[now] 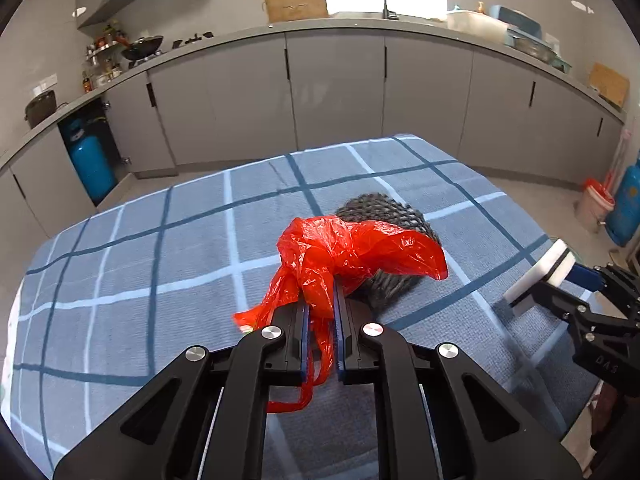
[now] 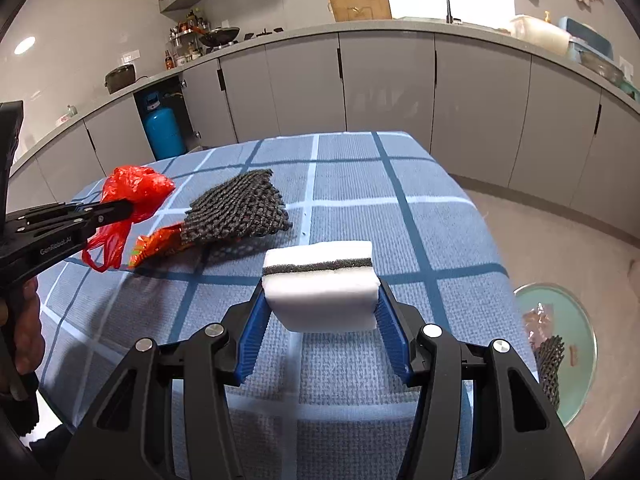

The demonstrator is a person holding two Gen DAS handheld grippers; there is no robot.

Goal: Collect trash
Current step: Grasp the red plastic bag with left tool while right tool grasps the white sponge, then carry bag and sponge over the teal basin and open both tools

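Blue checked tablecloth (image 1: 160, 264), grey cabinets (image 1: 336, 92)

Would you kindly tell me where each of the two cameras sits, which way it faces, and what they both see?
Left wrist: sits behind the left claw, facing the kitchen cabinets across the blue checked tablecloth; its black fingers pinch a crumpled red plastic bag, and the right claw shows at the right edge.
Right wrist: sits behind the right claw, facing the same way; it grips a white sponge block with a dark stripe, and the left claw enters from the left.
Shared: bag, sponge, dark woven mesh piece, tablecloth.
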